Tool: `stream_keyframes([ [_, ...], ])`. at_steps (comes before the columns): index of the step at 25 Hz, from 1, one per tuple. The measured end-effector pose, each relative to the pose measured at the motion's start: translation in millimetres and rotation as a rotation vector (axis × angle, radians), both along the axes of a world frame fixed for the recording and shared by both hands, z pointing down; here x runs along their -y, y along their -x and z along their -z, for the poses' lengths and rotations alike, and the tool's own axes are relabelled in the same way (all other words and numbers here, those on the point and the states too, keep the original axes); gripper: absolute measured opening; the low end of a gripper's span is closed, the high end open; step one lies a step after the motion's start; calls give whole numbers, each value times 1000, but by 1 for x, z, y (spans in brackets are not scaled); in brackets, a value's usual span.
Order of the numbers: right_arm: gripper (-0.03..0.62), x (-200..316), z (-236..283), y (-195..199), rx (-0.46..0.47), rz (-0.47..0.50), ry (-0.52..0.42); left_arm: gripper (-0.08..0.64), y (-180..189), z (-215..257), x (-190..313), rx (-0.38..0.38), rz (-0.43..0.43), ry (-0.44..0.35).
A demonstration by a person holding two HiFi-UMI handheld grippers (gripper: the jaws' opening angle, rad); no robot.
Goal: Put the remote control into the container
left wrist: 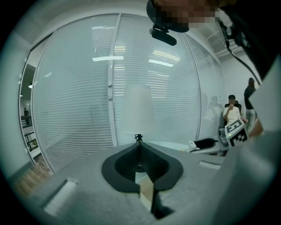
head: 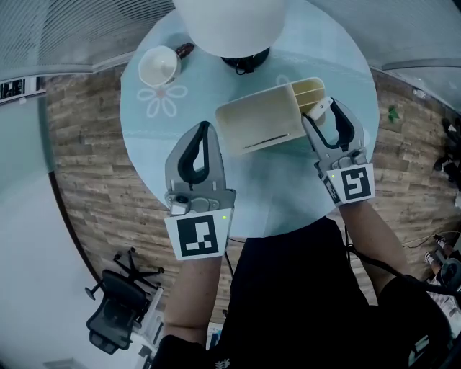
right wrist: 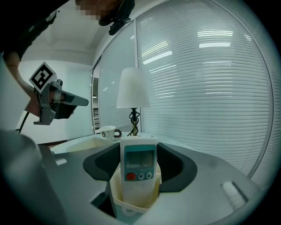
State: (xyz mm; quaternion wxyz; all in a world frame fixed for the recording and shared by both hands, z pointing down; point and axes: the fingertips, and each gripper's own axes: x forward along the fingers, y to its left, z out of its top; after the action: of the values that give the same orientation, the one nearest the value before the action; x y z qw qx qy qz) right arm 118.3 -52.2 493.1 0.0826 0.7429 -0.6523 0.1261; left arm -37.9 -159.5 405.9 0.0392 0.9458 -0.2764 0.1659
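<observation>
Step in hand: carry phase, remote not yet in.

The right gripper (head: 323,115) has its jaws spread wide and clamped on the remote control (right wrist: 138,169). It's a white unit w/ a small screen and a red button, and it points out along the jaws. Its lower end sits in a cream sleeve or cradle (can't tell if that's part of the remote's own kit). The remote is up off the table (head: 274,194), just beside the container's divided end and not over an opening yet.

The container (head: 252,124) is a cream oblong box lying approx mid-table. Its narrow slots are at the end nearest the right gripper, and the rest reads as one long flat-topped body.

The left gripper (head: 205,127) is on the container's other long side, near but apart from it. Its jaws are fully together w/ nothing in them.

Beyond the container are a lamp (head: 230,21) and a cup (head: 158,66), both clear of the path.

Next move, as I judge it:
- Shift the remote sideways until it's over a slot wide enough for it.
- Tip its free end down and lower it in.
- Only then let the jaws go.

The slots look tight, so alignment w/ the dividers matters. The wide grip could foul the container wall.

The left gripper could press on the container's body to stop it sliding, as the box looks light.
</observation>
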Motion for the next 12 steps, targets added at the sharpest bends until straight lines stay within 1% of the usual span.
stream_keyframes([
  [5, 270, -2, 1, 9, -33, -10, 6, 0, 5, -6, -1, 5, -7, 14],
  [8, 272, -7, 0, 10, -34, -32, 10, 0, 9, -8, 0, 3, -5, 22],
  [12, 272, -6, 1, 12, -35, -29, 16, 0, 14, -6, -1, -1, -6, 19],
])
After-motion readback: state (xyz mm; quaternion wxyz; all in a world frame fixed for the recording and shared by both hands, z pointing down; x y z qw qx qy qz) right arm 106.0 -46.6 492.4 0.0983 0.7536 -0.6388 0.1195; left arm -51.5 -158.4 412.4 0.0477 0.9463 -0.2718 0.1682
